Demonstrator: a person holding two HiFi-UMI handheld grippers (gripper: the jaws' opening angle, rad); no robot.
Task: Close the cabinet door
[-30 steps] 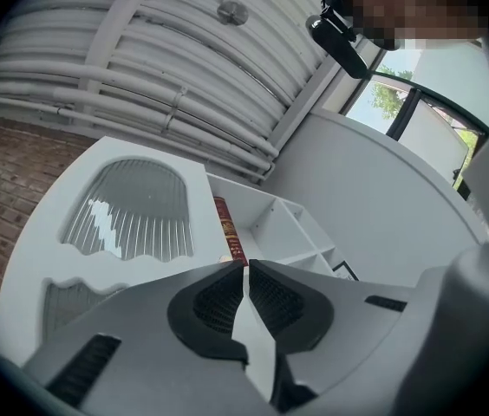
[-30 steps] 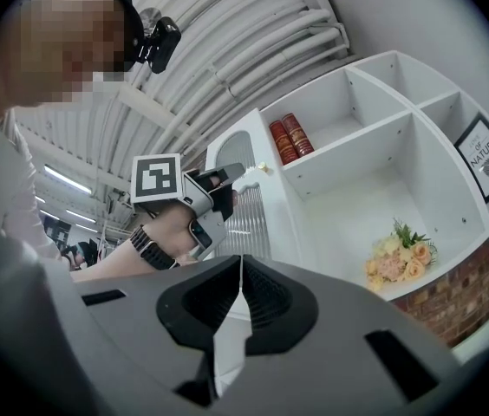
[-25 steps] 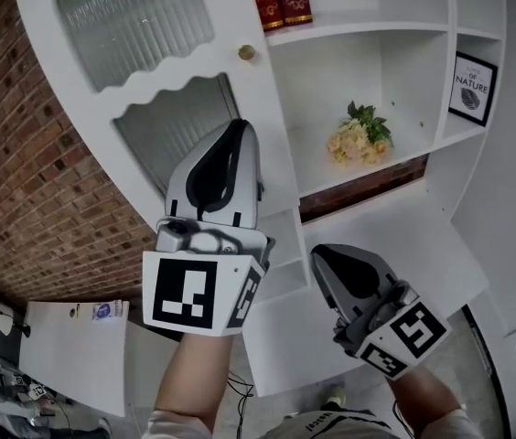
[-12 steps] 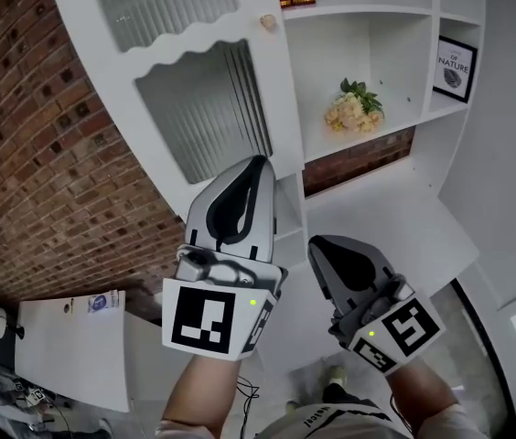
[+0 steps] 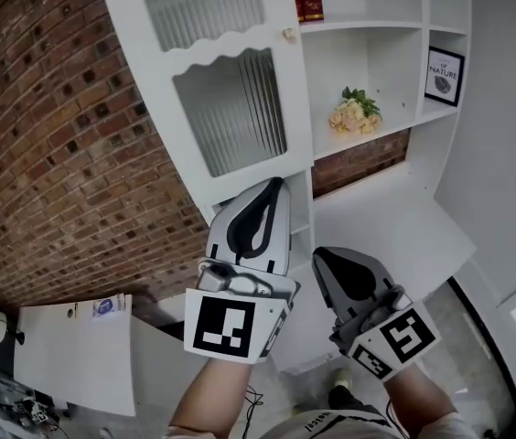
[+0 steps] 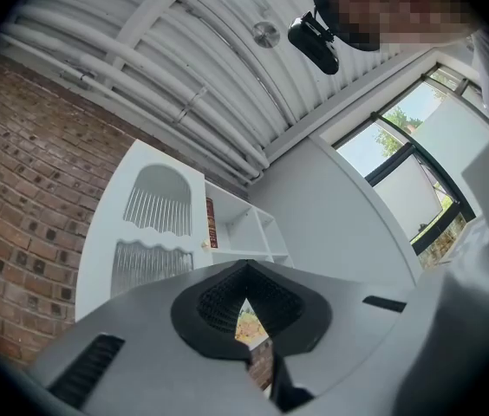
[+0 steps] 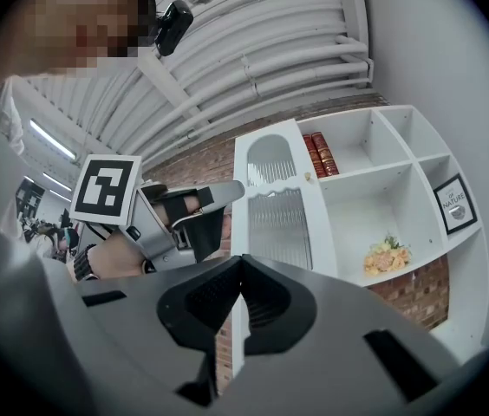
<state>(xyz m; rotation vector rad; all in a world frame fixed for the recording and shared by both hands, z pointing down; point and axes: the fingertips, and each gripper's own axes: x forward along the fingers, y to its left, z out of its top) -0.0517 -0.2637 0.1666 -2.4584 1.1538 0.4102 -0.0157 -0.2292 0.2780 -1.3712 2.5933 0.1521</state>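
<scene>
**Both tongs pinched shut, door flush**

Your left gripper (image 5: 277, 184) and right gripper (image 5: 318, 255) each have their jaws pressed together on nothing. Both are near the white cabinet door with ribbed glass panes (image 5: 226, 108). It lies flush with the white shelf unit (image 5: 368, 71), on its left side. Only your right gripper view shows the left tool side-on. Only the left gripper view shows tall windows (image 6: 400, 137) at the right.
</scene>
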